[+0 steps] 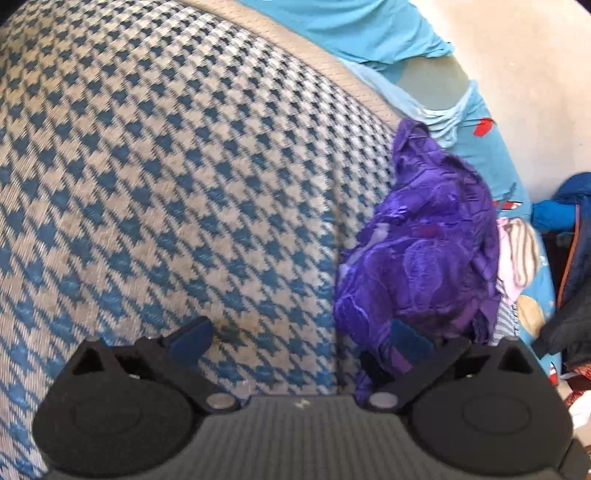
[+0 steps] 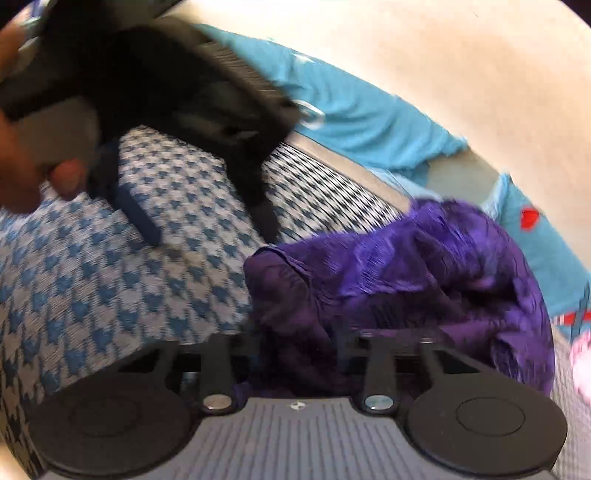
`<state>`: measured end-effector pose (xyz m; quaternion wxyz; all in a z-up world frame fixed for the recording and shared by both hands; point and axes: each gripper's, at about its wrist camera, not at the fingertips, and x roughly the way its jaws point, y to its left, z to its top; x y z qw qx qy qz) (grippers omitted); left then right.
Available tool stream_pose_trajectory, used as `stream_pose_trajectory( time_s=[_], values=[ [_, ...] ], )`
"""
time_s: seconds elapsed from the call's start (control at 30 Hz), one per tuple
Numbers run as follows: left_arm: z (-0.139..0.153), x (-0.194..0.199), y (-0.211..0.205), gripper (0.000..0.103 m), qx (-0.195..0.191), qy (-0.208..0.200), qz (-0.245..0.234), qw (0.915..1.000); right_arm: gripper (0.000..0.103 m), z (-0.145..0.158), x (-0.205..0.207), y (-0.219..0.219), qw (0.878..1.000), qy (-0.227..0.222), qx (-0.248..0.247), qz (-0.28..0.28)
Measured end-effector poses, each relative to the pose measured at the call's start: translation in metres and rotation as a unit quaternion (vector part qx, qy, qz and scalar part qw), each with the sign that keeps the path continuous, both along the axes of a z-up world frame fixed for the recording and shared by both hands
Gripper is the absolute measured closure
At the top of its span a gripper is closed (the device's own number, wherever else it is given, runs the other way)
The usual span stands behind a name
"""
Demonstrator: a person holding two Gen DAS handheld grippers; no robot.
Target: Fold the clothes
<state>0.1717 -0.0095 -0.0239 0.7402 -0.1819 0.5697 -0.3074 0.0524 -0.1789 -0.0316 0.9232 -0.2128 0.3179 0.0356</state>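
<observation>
1. Houndstooth cover (image 1: 166, 166): blue and cream check, spread over the bed and filling the left and centre of the left wrist view. Bare here; nothing lies on it.
2. Left hand-held gripper (image 1: 301, 338): jaws spread wide, nothing between them. The left finger stands over the check; the right finger overlaps the near edge of the purple cloth, contact not determinable.
3. Purple garment (image 1: 424, 258): crumpled heap at the cover's right edge, to the right of and ahead of the left hand-held gripper. Its long axis runs away from the camera.
4. Right hand-held gripper (image 2: 295, 339): jaws narrowed with purple cloth bunched between them. Whether the pads press it cannot be told. Judged the nearer tool to the garment.
5. The left tool, held in a hand (image 2: 22, 155), appears upper left of the right wrist view, apart from the heap.
6. Turquoise sheet (image 1: 369, 33) with red prints lies behind; a striped pink item (image 1: 517, 251) sits just right of the heap. Neither blocks the approach.
</observation>
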Motion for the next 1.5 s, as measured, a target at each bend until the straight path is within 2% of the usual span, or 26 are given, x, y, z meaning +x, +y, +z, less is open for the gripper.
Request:
stream_pose_trajectory(
  time_s=[0.17,0.37,0.43,0.5,0.73,0.8,0.9,1.1,1.23,1.33,1.37,1.5],
  values=[
    [0.001,0.001,0.008,0.000,-0.023,0.013,0.010,0.9996,0.085,0.014,0.015,-0.022,0.992,0.018,0.113,-0.051],
    [0.004,0.008,0.019,0.000,-0.032,0.003,0.032,0.9990,0.087,0.029,0.027,-0.045,0.957,0.025,0.273,-0.095],
    [0.005,0.011,0.024,0.000,-0.046,0.010,0.039,0.9981,0.087,0.034,0.030,-0.048,0.947,0.014,0.306,-0.094],
    [0.008,0.014,0.030,0.000,-0.055,0.011,0.048,0.9973,0.087,0.039,0.029,-0.044,0.943,0.000,0.323,-0.085],
    [0.025,0.025,0.063,0.000,-0.088,-0.006,0.111,0.9899,0.087,0.050,0.040,-0.016,0.934,-0.028,0.355,-0.036],
    [0.032,0.030,0.078,0.000,-0.098,-0.012,0.140,0.9853,0.087,0.053,0.047,-0.006,0.929,-0.028,0.369,-0.020],
    [0.046,0.034,0.103,0.000,-0.111,-0.036,0.184,0.9761,0.087,0.055,0.059,0.019,0.928,-0.032,0.370,0.011],
    [0.078,0.040,0.143,0.000,-0.103,-0.100,0.246,0.9587,0.087,0.050,0.088,0.068,0.916,-0.009,0.394,0.079],
    [0.082,0.045,0.151,0.000,-0.087,-0.109,0.264,0.9543,0.087,0.047,0.103,0.102,0.909,0.014,0.397,0.128],
    [0.081,0.048,0.150,0.000,-0.078,-0.105,0.272,0.9536,0.084,0.039,0.108,0.119,0.914,0.030,0.374,0.152],
    [0.081,0.048,0.149,0.000,-0.077,-0.103,0.268,0.9549,0.080,0.036,0.108,0.121,0.917,0.034,0.368,0.151],
    [0.079,0.050,0.141,0.000,-0.060,-0.103,0.256,0.9593,0.074,0.037,0.099,0.116,0.930,0.045,0.323,0.171]
  ],
)
